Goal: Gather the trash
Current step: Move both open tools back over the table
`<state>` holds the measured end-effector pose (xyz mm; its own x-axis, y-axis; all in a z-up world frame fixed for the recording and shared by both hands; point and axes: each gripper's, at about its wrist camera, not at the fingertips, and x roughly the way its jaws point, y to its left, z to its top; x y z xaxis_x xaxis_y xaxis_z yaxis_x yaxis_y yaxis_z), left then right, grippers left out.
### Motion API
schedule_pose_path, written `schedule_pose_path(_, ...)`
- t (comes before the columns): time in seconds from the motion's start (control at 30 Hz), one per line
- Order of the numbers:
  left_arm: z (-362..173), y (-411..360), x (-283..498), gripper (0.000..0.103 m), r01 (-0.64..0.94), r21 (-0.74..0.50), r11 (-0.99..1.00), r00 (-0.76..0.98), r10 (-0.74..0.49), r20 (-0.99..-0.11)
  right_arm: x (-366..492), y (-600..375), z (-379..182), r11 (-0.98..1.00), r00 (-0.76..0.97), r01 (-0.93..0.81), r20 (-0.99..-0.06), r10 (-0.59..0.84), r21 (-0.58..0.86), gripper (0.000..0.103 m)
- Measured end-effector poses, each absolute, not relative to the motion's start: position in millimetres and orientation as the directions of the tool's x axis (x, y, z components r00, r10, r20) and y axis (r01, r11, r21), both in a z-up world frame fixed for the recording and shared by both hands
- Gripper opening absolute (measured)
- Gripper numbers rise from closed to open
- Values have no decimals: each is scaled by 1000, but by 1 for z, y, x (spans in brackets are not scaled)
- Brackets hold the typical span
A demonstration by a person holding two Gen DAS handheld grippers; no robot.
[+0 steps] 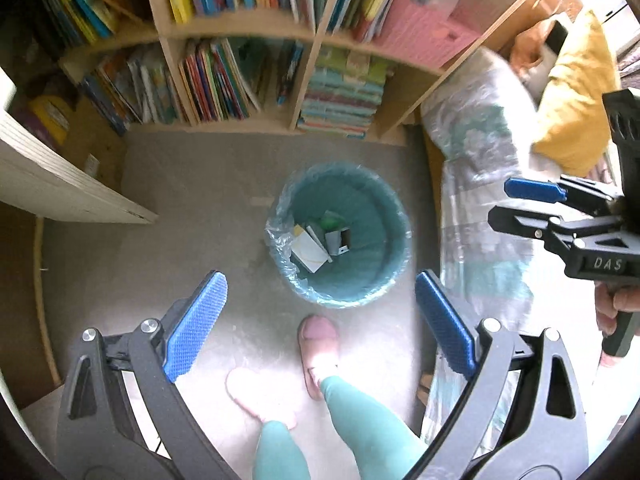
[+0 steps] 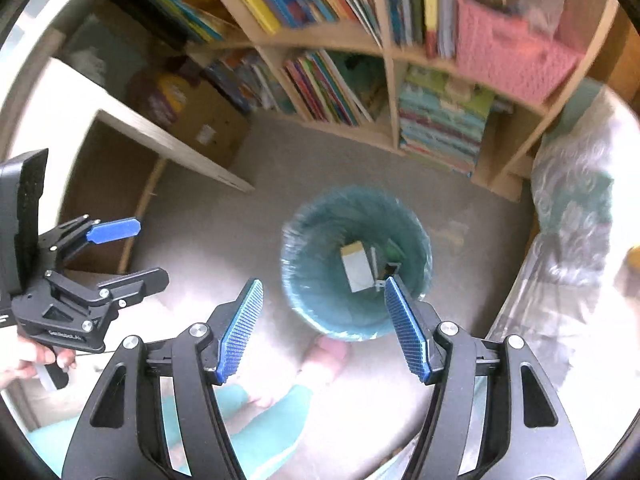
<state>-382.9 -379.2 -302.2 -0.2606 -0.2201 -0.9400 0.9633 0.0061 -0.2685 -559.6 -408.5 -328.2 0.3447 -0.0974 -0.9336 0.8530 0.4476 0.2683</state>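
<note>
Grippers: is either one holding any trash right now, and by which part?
Neither. The left gripper and right gripper are open and empty above the bin.

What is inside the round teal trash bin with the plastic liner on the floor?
Inside the round teal trash bin lie a white flat carton, a small grey box and something green. Whatever is under them stays hidden.

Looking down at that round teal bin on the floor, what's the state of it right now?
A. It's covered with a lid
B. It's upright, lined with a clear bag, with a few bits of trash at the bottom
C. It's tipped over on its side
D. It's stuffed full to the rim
B: the bin stands upright with a clear bag folded over its rim, and a few pieces of trash lie at the bottom.
</note>
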Motion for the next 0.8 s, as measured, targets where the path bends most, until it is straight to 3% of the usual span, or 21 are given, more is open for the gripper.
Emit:
schedule_pose_path(0.33, -123, -335, -325, 93, 963, -209, 171, -132, -374, -918, -491, -415, -152, 689, 501, 658, -860, -99, 304, 69)
schedule_pose_path(0.6, -57, -246, -237, 93, 884, -142, 445, 71, -428, -901, -374, -387, -77, 874, 593, 385, -805, 12, 296, 69)
schedule_pose_path(0.8, -50, -154, -166, 96, 762, -109, 638, 206, -398, -894, -271, -339, -38, 946, 629, 184, -771, 94, 266, 79)
